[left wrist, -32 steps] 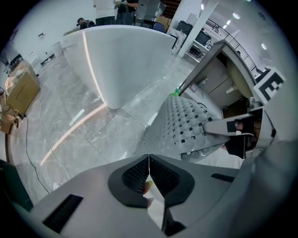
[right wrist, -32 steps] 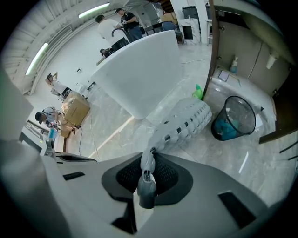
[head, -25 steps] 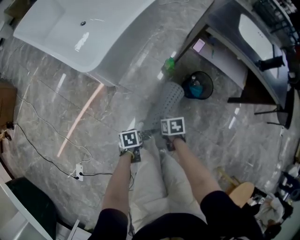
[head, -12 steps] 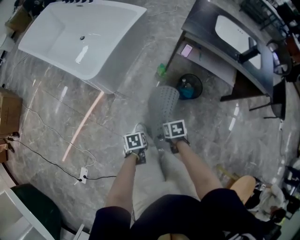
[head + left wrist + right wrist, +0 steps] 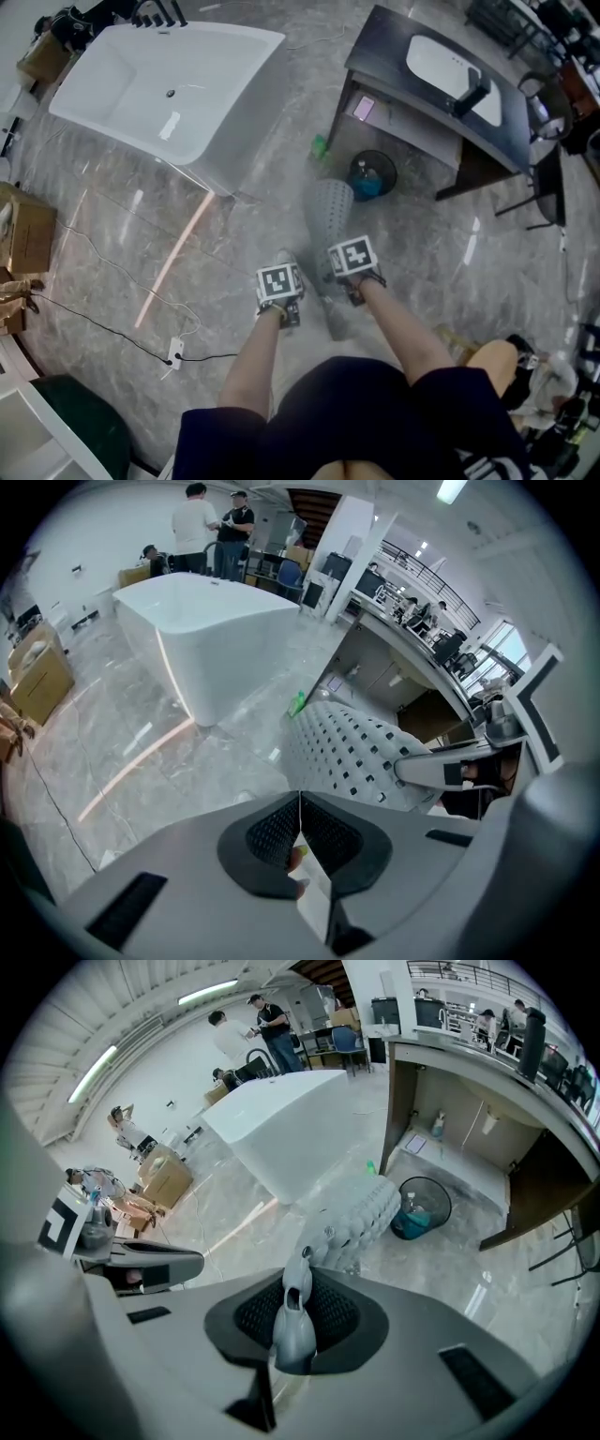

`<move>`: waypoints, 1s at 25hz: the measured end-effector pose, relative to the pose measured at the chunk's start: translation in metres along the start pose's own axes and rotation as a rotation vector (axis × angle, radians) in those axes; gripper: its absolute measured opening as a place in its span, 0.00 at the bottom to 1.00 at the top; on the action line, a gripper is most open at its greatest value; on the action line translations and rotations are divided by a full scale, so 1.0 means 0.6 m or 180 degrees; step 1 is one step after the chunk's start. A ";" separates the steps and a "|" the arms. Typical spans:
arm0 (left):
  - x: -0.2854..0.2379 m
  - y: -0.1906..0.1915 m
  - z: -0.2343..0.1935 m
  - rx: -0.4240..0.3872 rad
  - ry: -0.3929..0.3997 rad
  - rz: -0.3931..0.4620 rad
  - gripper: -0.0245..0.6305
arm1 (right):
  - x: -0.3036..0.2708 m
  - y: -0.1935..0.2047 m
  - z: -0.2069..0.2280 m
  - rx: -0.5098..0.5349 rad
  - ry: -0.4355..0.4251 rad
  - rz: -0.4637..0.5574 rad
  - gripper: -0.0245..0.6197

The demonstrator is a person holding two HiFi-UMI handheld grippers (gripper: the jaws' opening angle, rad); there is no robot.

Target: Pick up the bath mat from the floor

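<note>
The grey perforated bath mat (image 5: 330, 211) hangs from both grippers, and its far end trails toward the floor near the bin. My left gripper (image 5: 281, 284) is shut on the mat's near edge; in the left gripper view the jaws (image 5: 300, 803) meet on a thin strip and the mat (image 5: 361, 747) spreads out to the right. My right gripper (image 5: 352, 260) is shut on a bunched fold of the mat, which sticks up between the jaws (image 5: 298, 1283). The rest of the mat (image 5: 352, 1218) droops below that gripper. Both grippers point steeply down, side by side.
A white bathtub (image 5: 169, 84) stands at the upper left. A dark vanity with a sink (image 5: 441, 75) is at the upper right, with a black bin (image 5: 372, 173) under it. A cable and power strip (image 5: 173, 352) lie on the marble floor, cardboard boxes (image 5: 23, 239) stand at left, and people (image 5: 211, 527) stand far off.
Both grippers have risen together with the mat in them, drawing more of it off the floor. The head view has pulled back, so the floor looks farther away.
</note>
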State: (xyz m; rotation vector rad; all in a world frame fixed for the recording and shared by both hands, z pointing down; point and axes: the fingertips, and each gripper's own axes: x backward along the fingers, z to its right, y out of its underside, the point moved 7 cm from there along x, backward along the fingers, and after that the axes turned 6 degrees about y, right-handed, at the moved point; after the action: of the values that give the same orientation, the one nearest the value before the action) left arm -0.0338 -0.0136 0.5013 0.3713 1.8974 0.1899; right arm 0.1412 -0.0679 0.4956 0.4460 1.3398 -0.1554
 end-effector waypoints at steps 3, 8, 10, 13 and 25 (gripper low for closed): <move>0.019 -0.001 0.012 -0.0107 -0.0032 0.0135 0.04 | 0.018 0.013 0.000 -0.0015 -0.0016 0.0048 0.12; 0.048 0.013 0.019 -0.0243 -0.0076 0.0287 0.04 | 0.041 0.037 -0.006 -0.0055 -0.0068 0.0092 0.12; 0.058 0.023 0.020 -0.0243 -0.0094 0.0303 0.04 | 0.050 0.047 -0.010 -0.0064 -0.0089 0.0089 0.12; 0.074 0.038 0.022 -0.0231 -0.0145 0.0340 0.04 | 0.063 0.064 -0.012 -0.0028 -0.0071 0.0148 0.12; 0.119 0.093 0.051 -0.0293 -0.0146 0.0454 0.04 | 0.106 0.119 -0.031 0.0236 -0.0088 0.0245 0.12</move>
State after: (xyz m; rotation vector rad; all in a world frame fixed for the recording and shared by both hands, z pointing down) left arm -0.0186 0.0620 0.4447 0.4451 1.8110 0.3596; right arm 0.1653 0.0135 0.4474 0.5555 1.2907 -0.1473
